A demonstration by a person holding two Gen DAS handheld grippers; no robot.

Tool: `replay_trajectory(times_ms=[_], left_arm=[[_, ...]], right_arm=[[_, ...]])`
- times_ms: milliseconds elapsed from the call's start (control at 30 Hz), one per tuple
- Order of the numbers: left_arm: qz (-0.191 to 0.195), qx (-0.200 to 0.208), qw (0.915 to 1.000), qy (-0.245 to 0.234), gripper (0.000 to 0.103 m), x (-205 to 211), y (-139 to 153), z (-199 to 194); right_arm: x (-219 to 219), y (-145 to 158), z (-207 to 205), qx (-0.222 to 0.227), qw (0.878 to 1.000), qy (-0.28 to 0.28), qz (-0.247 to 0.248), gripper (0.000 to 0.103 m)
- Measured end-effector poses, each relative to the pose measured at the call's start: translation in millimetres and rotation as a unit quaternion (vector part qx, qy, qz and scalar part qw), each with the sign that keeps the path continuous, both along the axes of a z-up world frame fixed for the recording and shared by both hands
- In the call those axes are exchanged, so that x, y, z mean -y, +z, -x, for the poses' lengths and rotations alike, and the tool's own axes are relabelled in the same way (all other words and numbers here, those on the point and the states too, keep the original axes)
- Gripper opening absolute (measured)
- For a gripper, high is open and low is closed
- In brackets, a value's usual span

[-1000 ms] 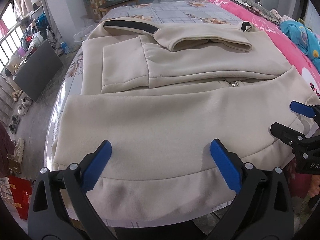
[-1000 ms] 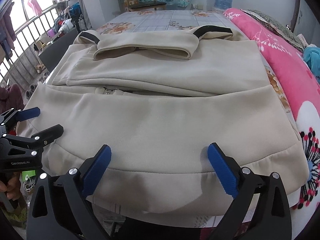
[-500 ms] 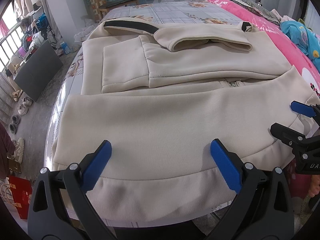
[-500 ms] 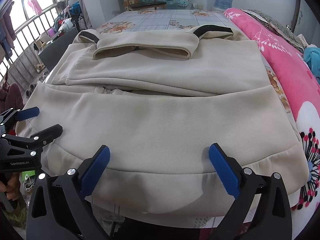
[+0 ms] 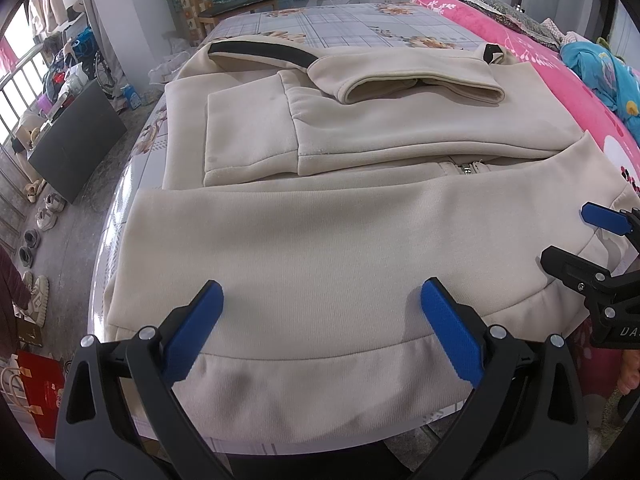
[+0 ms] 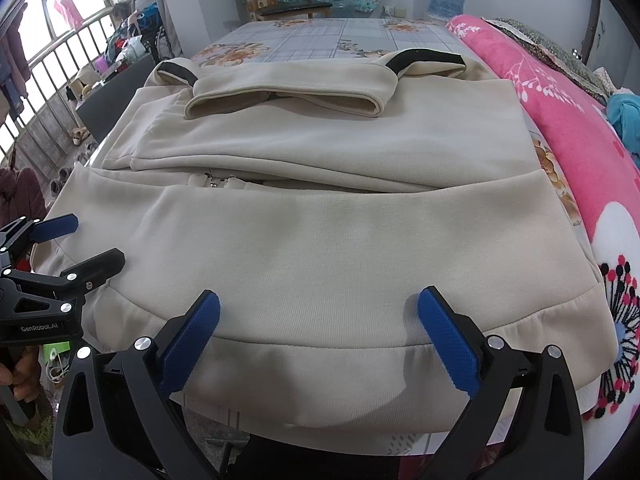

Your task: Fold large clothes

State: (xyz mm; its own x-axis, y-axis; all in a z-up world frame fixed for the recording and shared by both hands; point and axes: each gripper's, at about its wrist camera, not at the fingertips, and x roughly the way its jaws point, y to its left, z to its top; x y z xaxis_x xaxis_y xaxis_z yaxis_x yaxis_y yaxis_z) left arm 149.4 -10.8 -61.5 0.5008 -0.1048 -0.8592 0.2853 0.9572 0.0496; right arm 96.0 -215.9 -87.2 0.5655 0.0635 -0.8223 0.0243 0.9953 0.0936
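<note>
Now we hold our left gripper (image 5: 320, 316) and right gripper (image 6: 318, 320) with jaws wide, gripping nothing, over the hem of the cream jacket (image 5: 340, 232). It lies flat at the table's (image 6: 320, 36) near edge, ready to grab.

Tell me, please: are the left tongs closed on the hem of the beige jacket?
No, the left tongs stand wide open above the beige jacket, with both blue pads apart and no cloth between them.

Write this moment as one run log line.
left gripper: open, above hem | right gripper: open, above hem | beige jacket: partly folded on bed
</note>
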Motion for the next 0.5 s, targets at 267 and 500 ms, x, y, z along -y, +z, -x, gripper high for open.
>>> replay_trajectory(times_ms=[267,500], left_arm=[[0.000,0.000,1.0000,0.000,0.096,0.1,0.0,0.0],[0.000,0.000,1.0000,0.000,0.096,-0.1,-0.2,-0.1]], right_arm=[[0.0,-1.0,-0.2,0.000,1.000,0.000,0.002,0.097],[-1.1,-1.2,0.0,0.000,1.000,-0.002,0.004,0.097]])
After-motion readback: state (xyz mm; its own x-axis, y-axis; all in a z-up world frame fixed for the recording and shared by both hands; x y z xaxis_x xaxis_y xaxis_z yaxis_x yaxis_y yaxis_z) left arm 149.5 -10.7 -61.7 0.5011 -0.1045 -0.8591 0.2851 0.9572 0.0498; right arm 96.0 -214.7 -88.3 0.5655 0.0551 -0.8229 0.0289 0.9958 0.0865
